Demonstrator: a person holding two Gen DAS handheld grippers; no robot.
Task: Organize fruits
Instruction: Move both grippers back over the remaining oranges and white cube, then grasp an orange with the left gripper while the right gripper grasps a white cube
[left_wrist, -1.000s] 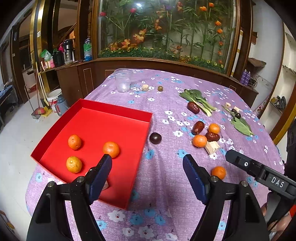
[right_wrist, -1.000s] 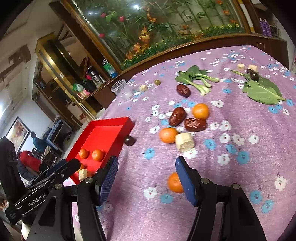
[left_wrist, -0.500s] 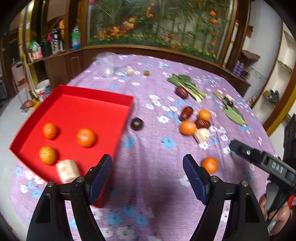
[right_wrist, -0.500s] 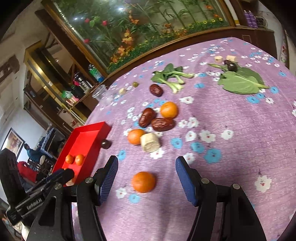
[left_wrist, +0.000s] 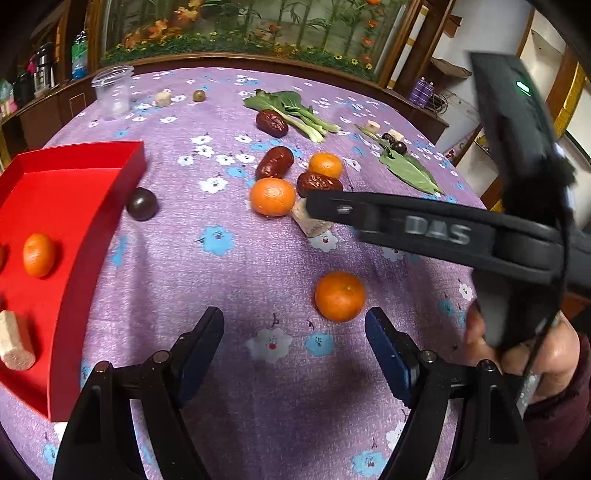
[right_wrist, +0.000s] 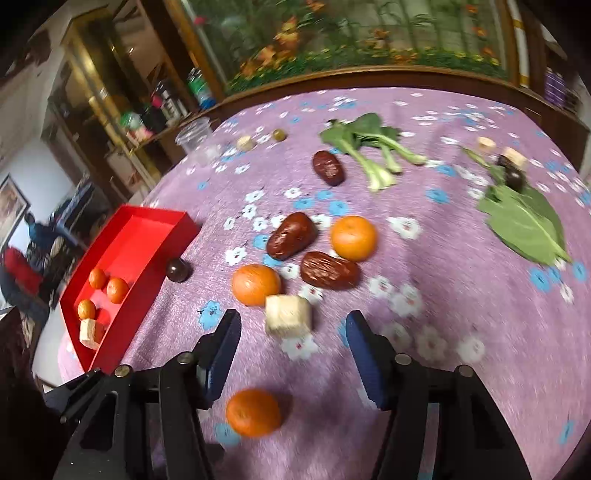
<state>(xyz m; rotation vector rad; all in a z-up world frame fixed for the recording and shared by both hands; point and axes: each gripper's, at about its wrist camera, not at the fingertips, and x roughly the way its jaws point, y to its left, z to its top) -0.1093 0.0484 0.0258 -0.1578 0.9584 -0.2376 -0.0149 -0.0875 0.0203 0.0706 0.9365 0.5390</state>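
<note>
My left gripper (left_wrist: 294, 334) is open and empty, just short of a lone tangerine (left_wrist: 339, 295) on the purple cloth; the same tangerine (right_wrist: 253, 412) lies under my right gripper. My right gripper (right_wrist: 291, 341) is open and empty, above a pale cube (right_wrist: 288, 315); it crosses the left wrist view as a black arm (left_wrist: 406, 225). Two more tangerines (right_wrist: 256, 284) (right_wrist: 353, 237) lie among three red dates (right_wrist: 291, 235). The red tray (left_wrist: 66, 206) at left holds tangerines (left_wrist: 38, 254) and a pale chunk (left_wrist: 14, 345).
A dark round fruit (left_wrist: 142, 203) sits beside the tray's right wall. Bok choy (left_wrist: 295, 109), a green leaf (left_wrist: 408, 171), a clear cup (left_wrist: 112, 90) and small bits lie toward the far side. The table's front edge is close below both grippers.
Both grippers moved forward and right, away from the tray. The lone tangerine now lies just ahead of the left jaws and has slipped under the right ones. Both stayed open.
</note>
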